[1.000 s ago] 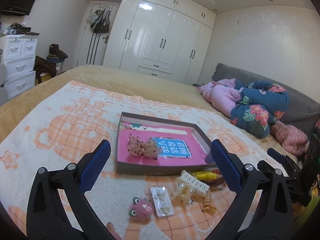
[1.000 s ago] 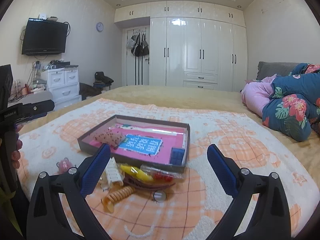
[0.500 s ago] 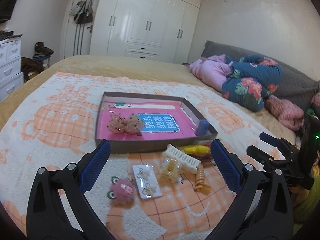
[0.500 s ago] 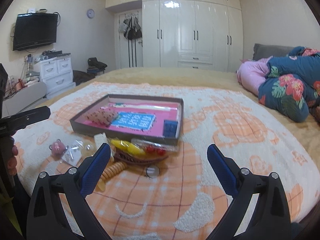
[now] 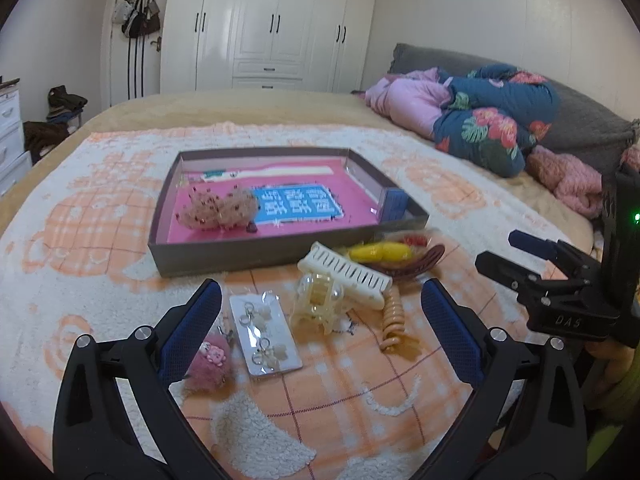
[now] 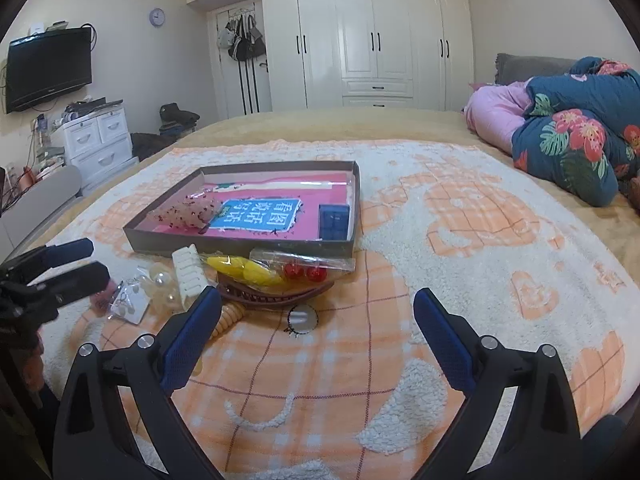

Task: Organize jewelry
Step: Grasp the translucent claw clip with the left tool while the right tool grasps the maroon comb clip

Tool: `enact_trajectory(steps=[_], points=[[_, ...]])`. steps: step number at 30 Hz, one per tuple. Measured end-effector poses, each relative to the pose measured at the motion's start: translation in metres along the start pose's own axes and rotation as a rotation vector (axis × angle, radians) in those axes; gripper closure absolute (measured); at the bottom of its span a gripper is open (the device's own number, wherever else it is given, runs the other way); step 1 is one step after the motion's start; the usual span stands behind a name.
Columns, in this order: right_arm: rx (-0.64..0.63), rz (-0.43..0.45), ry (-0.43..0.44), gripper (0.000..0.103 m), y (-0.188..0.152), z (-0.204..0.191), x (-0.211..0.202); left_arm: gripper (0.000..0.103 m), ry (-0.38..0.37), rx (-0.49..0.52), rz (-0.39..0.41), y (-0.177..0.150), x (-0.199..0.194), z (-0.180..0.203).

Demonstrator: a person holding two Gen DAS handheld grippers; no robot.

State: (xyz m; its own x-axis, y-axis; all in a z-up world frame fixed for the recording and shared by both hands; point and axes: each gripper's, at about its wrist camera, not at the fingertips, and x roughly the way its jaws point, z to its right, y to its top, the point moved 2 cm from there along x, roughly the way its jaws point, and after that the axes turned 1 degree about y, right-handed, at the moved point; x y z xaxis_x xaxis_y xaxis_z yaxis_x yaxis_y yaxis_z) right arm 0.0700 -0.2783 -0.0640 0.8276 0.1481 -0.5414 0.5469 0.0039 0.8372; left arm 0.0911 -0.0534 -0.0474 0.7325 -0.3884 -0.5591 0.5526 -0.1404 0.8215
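1. The left claw (image 5: 320, 312) hung released over the orange-and-white blanket (image 5: 100, 240) on the bed, its blue pads spread wide at the bottom of the left wrist view, holding nothing.
2. Between those pads lay a clear packet of earrings (image 5: 265, 334), a translucent yellow claw clip (image 5: 318, 304) and a cream comb clip (image 5: 346, 276); a pink plush charm (image 5: 210, 362) sat just beside the left pad.
3. An orange spiral hair tie (image 5: 392, 320) lay to the right of the clips, near a brown hair clip (image 5: 416, 262) carrying a yellow piece (image 5: 380, 252).
4. The shallow brown box (image 5: 240, 258) with a pink lining stood at mid-frame, just beyond this pile. Inside were a beaded mesh bow (image 5: 218, 212), at the left, and a blue printed card (image 5: 298, 206).
5. The right claw (image 6: 316, 316) was also released and empty, its pads wide apart at the bottom of the right wrist view.
6. In that view a small round silver piece (image 6: 303, 317) lay on the blanket between the pads, apart from the pile.
7. A clear packet with red beads (image 6: 306, 268) rested against the box's near wall, and a small blue box (image 6: 334, 222) stood in the near right corner inside.
8. A folded floral quilt (image 6: 576, 140) lay at the right edge of the frame.
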Motion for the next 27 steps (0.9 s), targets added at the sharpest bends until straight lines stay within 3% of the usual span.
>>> enact_trajectory(steps=[5,14,19,27], points=[[0.003,-0.021,0.006,0.019,-0.003,0.000,0.007,0.028,-0.012,-0.002,-0.037,-0.003,0.012,-0.002],[0.038,-0.074,0.046,0.035,-0.004,0.002,0.021,0.069,-0.017,0.012,-0.078,-0.004,0.028,-0.005],[0.086,-0.114,0.076,0.052,-0.002,0.003,0.034,0.070,-0.034,0.013,-0.102,-0.006,0.035,-0.005],[0.213,-0.181,0.127,0.066,0.002,0.005,0.056,0.070,-0.044,0.001,-0.127,-0.007,0.045,-0.008]])
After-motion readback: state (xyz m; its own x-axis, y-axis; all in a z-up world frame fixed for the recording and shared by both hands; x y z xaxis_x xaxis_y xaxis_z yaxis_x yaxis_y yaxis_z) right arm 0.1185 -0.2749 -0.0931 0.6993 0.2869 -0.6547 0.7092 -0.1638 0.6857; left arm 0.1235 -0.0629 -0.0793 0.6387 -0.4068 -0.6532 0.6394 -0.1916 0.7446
